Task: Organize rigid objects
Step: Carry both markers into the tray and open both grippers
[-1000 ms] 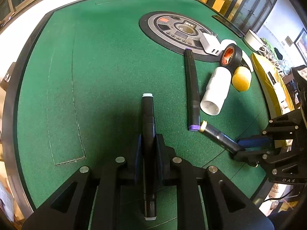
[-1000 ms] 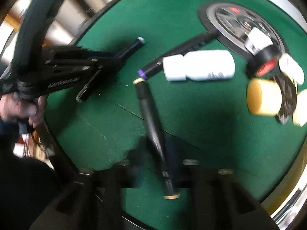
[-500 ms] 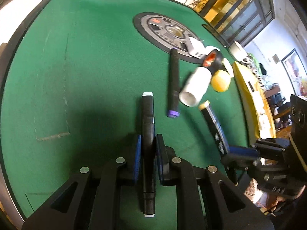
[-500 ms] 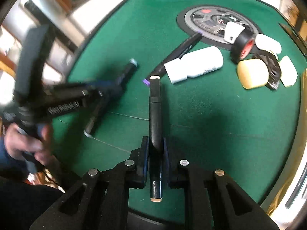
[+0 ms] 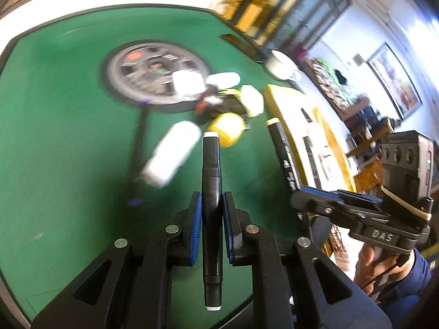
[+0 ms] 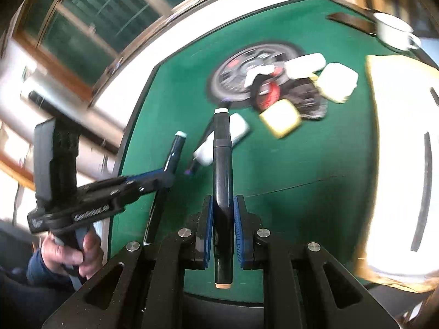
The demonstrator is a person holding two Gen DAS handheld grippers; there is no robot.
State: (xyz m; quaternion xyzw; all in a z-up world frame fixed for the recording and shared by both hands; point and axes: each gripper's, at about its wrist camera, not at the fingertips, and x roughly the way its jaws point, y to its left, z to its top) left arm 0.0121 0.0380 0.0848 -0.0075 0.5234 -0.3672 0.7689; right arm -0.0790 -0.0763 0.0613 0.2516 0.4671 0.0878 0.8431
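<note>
Left gripper clamps a black marker pointing forward between its pads; right gripper likewise grips a second black marker, white bottle lying ahead on the green table.

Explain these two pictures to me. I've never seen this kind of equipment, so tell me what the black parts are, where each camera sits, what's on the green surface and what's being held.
No robot here: a person holds a handheld two-finger gripper in each hand. Each picture comes from a fisheye camera on one gripper, looking along its fingers.

In the left view, the left gripper is shut on a black marker. At the right edge is the right gripper with its own marker.

The right view shows the same from the other side.

Still on the green table: a third marker, a white bottle, a yellow block and a blurred pile beside a round panel.
</note>
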